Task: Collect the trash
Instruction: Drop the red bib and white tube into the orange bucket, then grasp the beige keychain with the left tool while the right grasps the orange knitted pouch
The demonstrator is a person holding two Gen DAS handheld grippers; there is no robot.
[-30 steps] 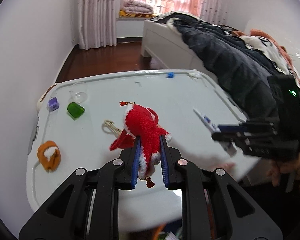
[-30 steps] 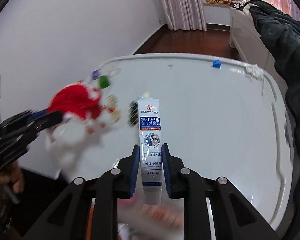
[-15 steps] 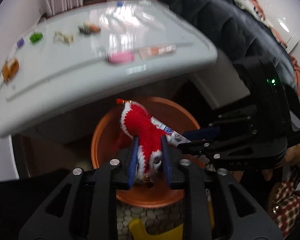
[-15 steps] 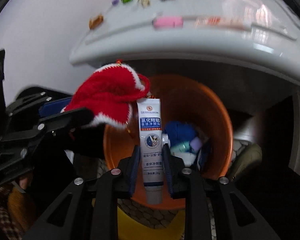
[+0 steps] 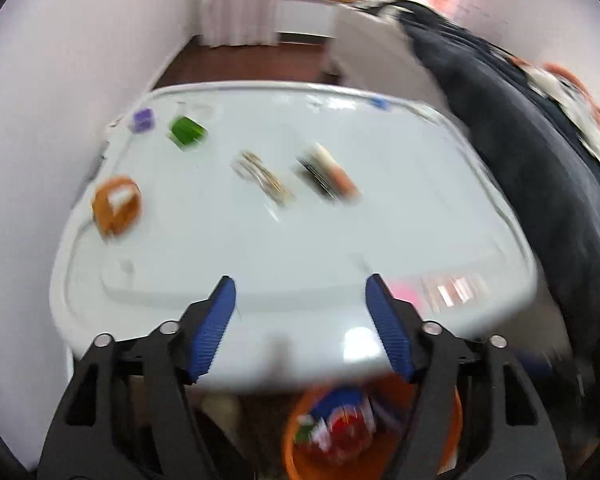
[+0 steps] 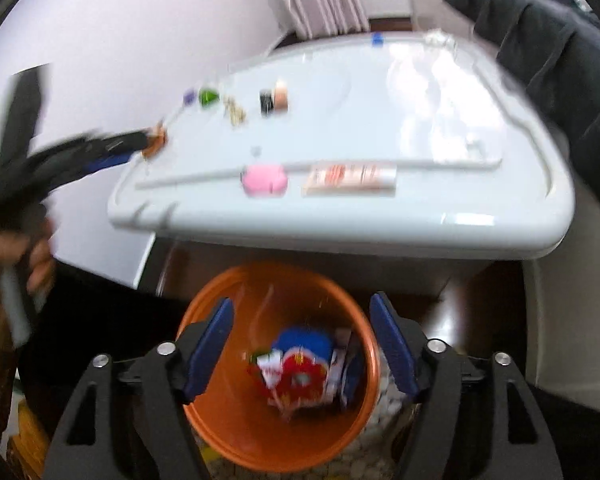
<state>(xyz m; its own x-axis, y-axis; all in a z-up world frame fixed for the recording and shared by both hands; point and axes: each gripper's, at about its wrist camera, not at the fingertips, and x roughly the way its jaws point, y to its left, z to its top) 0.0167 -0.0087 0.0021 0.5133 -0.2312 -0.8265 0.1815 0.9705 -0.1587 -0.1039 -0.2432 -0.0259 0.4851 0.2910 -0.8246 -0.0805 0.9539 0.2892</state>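
Orange bin [image 5: 452,432] partly seen below near edge of tabletop [image 5: 300,240] in left wrist view; blurred red and blue trash inside. Left gripper [image 5: 300,300] fingers [image 5: 216,320] have just been opening, now spread wide, nothing between them. On tabletop: orange-and-white piece [image 5: 116,204] by left edge, green block [image 5: 187,131] and purple block [image 5: 142,119] toward far left corner, pale wiry bundle [image 5: 262,178] and black-and-orange item [image 5: 328,178] mid-surface. Likely light, rigid bits; take across short sides. Bundle probably floppy; pinch at its middle.

Right wrist view: right gripper [image 6: 302,332] fingers [image 6: 210,340] have just been opening, now wide apart and empty, directly over orange bin. Red knitted item [image 6: 304,372] and other trash lying in bin bottom. Pink piece [image 6: 265,180] and flat printed tube [image 6: 350,178] lying at near edge of tabletop, just beside each other. Tube likely soft, light, somewhat slick: grip across flat body mid-length. Pink piece small; material cannot be told.
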